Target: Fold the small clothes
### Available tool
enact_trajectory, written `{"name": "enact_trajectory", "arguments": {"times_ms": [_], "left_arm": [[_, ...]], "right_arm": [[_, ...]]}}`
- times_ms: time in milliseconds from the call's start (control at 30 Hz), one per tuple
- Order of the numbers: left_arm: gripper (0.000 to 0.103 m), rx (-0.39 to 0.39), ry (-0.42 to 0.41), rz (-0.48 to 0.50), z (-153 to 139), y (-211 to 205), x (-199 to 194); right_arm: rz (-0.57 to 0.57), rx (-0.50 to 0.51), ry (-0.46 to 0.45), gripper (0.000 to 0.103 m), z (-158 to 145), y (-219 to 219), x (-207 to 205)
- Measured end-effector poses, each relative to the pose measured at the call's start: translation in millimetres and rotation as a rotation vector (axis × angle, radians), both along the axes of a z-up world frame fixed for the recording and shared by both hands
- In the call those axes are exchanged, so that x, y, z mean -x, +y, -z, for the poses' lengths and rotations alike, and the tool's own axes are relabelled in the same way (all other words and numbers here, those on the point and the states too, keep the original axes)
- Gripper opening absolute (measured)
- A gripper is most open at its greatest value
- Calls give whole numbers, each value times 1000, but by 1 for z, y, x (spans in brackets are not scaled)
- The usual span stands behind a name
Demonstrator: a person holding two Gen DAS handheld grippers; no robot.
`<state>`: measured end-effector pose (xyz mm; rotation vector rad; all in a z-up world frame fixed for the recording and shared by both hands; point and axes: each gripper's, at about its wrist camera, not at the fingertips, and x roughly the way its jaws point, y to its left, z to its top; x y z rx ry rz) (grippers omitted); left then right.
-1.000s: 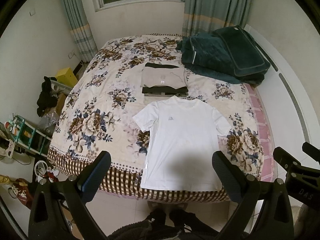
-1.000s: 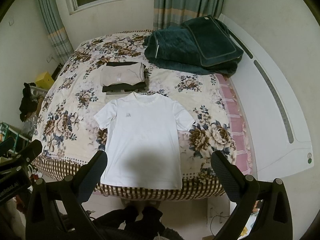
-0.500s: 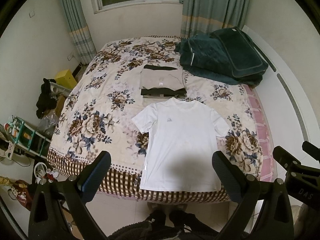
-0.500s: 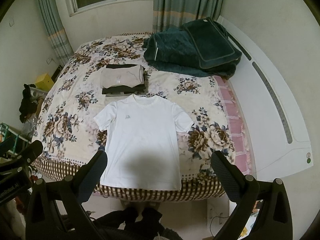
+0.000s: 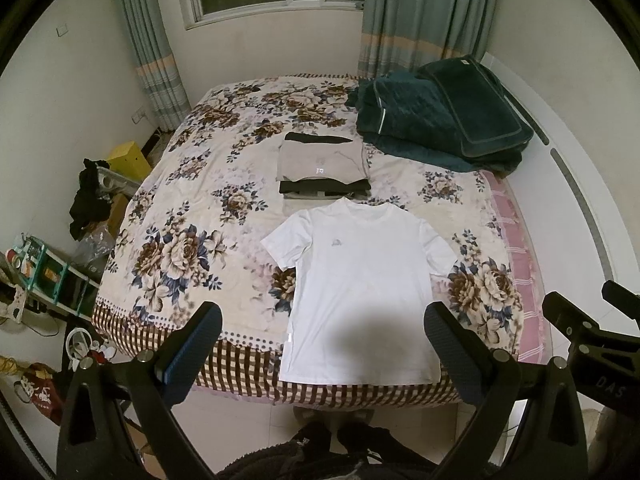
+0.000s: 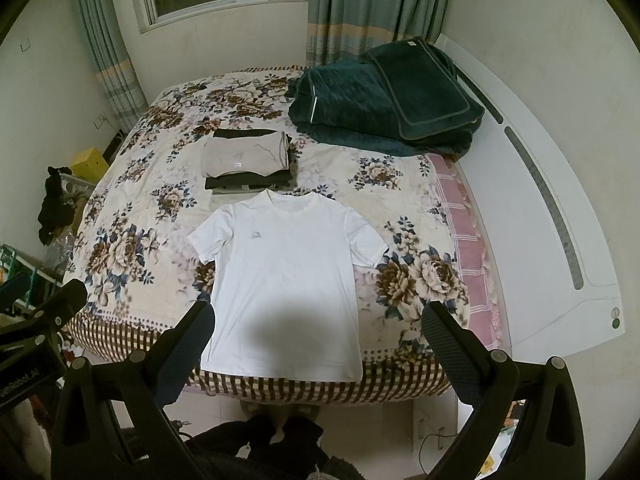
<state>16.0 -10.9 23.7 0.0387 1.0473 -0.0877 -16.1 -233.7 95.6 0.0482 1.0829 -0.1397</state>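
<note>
Ahead, beyond both spread grippers — left gripper (image 5: 322, 338), right gripper (image 6: 316, 326) — lies a flat white T-shirt (image 5: 362, 288).

My white T-shirt (image 5: 362, 292) is smooth matt cloth on the printed floral bedspread (image 5: 180, 248), also matt cloth. The dark green quilt (image 6: 384, 100) looks plush, perhaps velvety. My gripper fingers (image 5: 440, 330) carry dimpled, rubbery-looking matt pads.

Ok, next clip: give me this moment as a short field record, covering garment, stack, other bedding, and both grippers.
garment: white short-sleeved T-shirt, spread flat and unfolded, hem at the near edge of the floral bedspread
stack: folded beige and dark clothes, just beyond the shirt's collar
other bedding: dark green quilted blanket, heaped at the far right
left gripper: open, empty, above the bed
right gripper: open, empty, above the bed
</note>
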Motion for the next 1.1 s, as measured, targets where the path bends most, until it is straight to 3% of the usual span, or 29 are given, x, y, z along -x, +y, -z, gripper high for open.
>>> {"name": "enact_trajectory", "arguments": {"times_ms": [233,400,633,833,900,967,1100], "left_arm": [[103,-15,-26,-1,8,-1,-18],[103,-58,-79,-25,49,12,-47],[103,-106,-13,-51,147,11,-113],[103,-191,45,-106,245,-5,-163],[103,-243,76,-129,275,-13,-175],[103,-263,118,-158,314,-18,-190],[103,-256,242,-209,404,-27,-217]], "right_arm": [[33,-19,22,103,5,-10,-15],[175,-99,87,103,60,-53,-44],[510,-282,189,103,210,-170,-69],[661,-461,238,103,365,-265,-111],[694,-520,246,96,417,-295,-131],[718,-593,249,82,476,-321,-160],[757,-731,240,78,596,-368,-220]]}}
